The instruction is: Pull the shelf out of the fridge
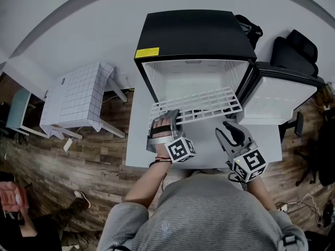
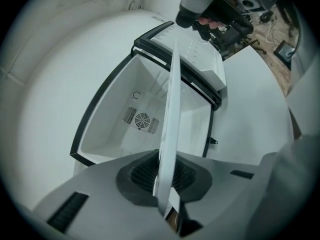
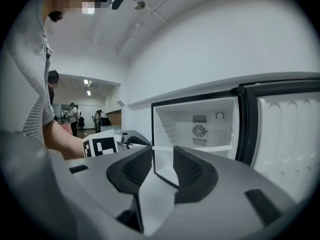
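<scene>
A black mini fridge [image 1: 196,33] stands on a white table [image 1: 137,140] with its door [image 1: 277,95] swung open to the right. The white wire shelf [image 1: 201,104] sticks partly out of the opening. My left gripper [image 1: 168,118] is shut on the shelf's front left edge. In the left gripper view the shelf [image 2: 172,109] runs edge-on between the jaws of that gripper [image 2: 167,171]. My right gripper [image 1: 230,128] hovers just in front of the shelf's right part. Its jaws [image 3: 162,166] stand open with nothing between them, facing the fridge interior [image 3: 200,129].
A small table with a checked cloth [image 1: 78,98] stands to the left on the wooden floor. A black office chair [image 1: 296,48] sits behind the open door. Someone's feet [image 1: 78,197] show at the lower left. Several people stand far off in the right gripper view.
</scene>
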The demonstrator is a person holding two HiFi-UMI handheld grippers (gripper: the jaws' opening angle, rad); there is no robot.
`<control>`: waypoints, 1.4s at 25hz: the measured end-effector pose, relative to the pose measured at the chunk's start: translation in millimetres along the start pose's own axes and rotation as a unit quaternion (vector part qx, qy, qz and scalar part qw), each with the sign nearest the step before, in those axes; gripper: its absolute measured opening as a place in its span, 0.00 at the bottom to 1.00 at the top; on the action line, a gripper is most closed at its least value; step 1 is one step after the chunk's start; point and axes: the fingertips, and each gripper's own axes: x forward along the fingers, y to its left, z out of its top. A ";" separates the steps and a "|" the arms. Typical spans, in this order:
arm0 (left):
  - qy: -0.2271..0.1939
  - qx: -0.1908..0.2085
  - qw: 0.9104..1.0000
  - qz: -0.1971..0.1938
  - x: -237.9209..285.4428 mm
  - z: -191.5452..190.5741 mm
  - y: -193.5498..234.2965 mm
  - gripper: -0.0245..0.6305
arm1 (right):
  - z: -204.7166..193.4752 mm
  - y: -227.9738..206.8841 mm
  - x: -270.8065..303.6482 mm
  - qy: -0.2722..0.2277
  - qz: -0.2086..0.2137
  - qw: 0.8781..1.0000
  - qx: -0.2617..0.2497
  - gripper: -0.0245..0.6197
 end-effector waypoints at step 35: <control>-0.036 0.083 0.994 0.064 -34.4 14.1 22.8 0.10 | 44.2 41.2 -10.1 -0.090 0.102 0.991 0.001 0.06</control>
